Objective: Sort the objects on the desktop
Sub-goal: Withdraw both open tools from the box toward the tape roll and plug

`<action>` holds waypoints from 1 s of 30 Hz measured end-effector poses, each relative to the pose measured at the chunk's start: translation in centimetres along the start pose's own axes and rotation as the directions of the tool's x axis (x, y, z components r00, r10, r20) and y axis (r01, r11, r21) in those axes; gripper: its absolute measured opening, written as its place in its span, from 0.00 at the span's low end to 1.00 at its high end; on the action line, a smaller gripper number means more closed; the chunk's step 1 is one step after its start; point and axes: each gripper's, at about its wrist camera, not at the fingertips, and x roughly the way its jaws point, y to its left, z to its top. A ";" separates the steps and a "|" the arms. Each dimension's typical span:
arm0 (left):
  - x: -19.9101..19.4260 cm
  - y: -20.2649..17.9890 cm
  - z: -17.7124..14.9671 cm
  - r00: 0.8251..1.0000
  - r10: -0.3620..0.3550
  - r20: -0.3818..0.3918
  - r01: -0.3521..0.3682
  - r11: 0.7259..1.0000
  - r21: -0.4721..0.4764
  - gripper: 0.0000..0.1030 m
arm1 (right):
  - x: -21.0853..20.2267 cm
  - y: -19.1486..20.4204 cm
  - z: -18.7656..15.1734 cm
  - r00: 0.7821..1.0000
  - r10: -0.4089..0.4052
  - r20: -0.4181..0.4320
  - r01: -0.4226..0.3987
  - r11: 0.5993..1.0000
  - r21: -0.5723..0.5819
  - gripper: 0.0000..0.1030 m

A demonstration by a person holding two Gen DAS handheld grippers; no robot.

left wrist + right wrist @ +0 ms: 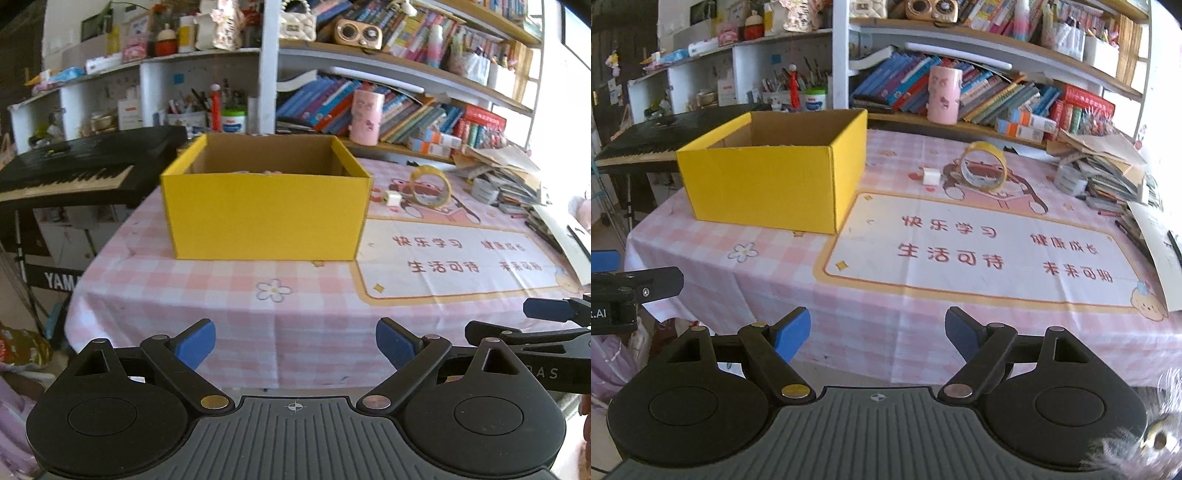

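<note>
Both grippers hang side by side over the near edge of the table (701, 295), which is covered in a pink checked cloth with a printed mat in the middle. The left gripper (295, 343) has its blue pads spread wide with nothing between them, only cloth showing in the gap. The right gripper (877, 338) stands the same way, jaws apart and empty. In the left wrist view the right gripper's fingers poke in from the right edge, just beside the left one. A yellow cardboard box (266, 218) sits open-topped on the left part of the table, something pale barely visible over its rim; what it is I cannot tell. To the right of the box, well apart from both grippers, a roll of yellow tape (984, 171) stands on its edge, and a small white plug-like block (931, 176) lies just left of it. A grey-white tape roll (1070, 180) rests further right against a heap of papers. Behind the table runs a crowded bookshelf (997, 92) with a pink cylinder (943, 96) standing on its lower board, and a black keyboard (74, 173) sits off the table's left end.
</note>
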 end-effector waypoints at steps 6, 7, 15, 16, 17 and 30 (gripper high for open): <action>1.1 -2.2 0.6 0.998 -0.055 -0.012 0.056 0.997 0.049 0.93 | 0.0 -2.0 -0.2 0.999 -0.034 -0.013 0.035 0.999 0.032 0.77; 1.3 -2.6 0.8 0.998 -0.064 -0.014 0.065 0.996 0.058 0.93 | -0.1 -2.4 -0.2 0.999 -0.042 -0.011 0.042 0.998 0.041 0.78; 2.8 -5.7 1.9 0.993 -0.117 -0.011 0.118 0.986 0.117 0.93 | 0.2 -5.4 0.1 0.996 -0.084 -0.016 0.085 0.993 0.086 0.78; 3.0 -6.0 2.1 0.993 -0.121 -0.011 0.122 0.986 0.118 0.93 | 0.2 -5.8 0.1 0.996 -0.088 -0.017 0.089 0.992 0.090 0.78; 3.1 -6.3 2.2 0.992 -0.124 -0.011 0.125 0.985 0.119 0.93 | 0.3 -6.1 0.1 0.996 -0.091 -0.017 0.092 0.991 0.095 0.78; 5.5 -8.7 4.3 0.994 -0.105 0.008 0.103 0.986 0.132 0.93 | 2.7 -9.4 1.8 0.998 -0.068 -0.016 0.070 0.991 0.111 0.78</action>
